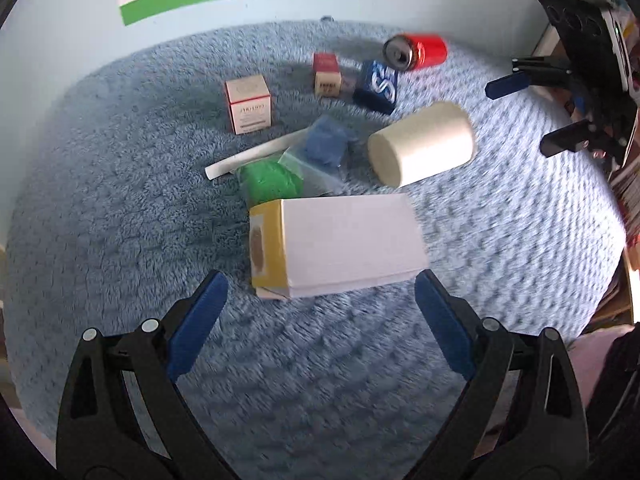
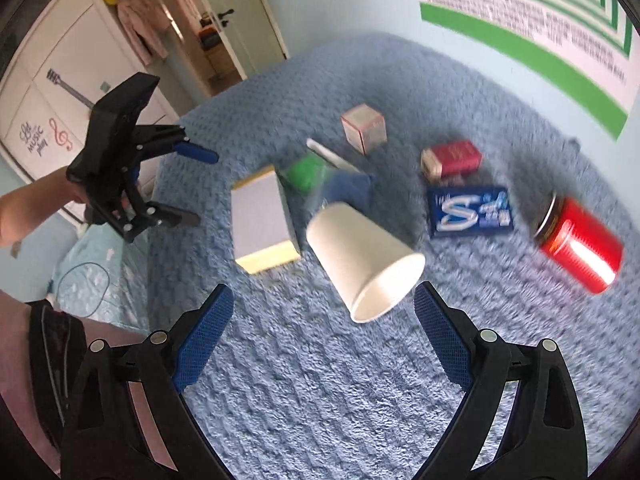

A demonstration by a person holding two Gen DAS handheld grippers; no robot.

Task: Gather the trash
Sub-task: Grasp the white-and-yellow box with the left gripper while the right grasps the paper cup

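Your left gripper (image 1: 320, 300) is spread wide, holding nothing, with the white box (image 1: 340, 244) lying on its side just past the fingertips at the centre of the left wrist frame. Behind the box, toward the upper middle, you've got a green bag (image 1: 270, 182) and a blue bag (image 1: 325, 145) touching each other, a white stick (image 1: 256, 154) beside them, and the paper cup (image 1: 422, 144) on its side to the right. Further up: a pink-white carton (image 1: 249, 104), a small red carton (image 1: 327, 74), the gum pack (image 1: 376, 86) and the red can (image 1: 416, 51) tipped over, all on the blue blanket (image 1: 120, 200).

Your right gripper (image 2: 324, 308) is released too, nothing between its pads. In the right wrist frame the cup's mouth sits just ahead of the tips, centre frame, box to its left, gum pack and can off to the right.
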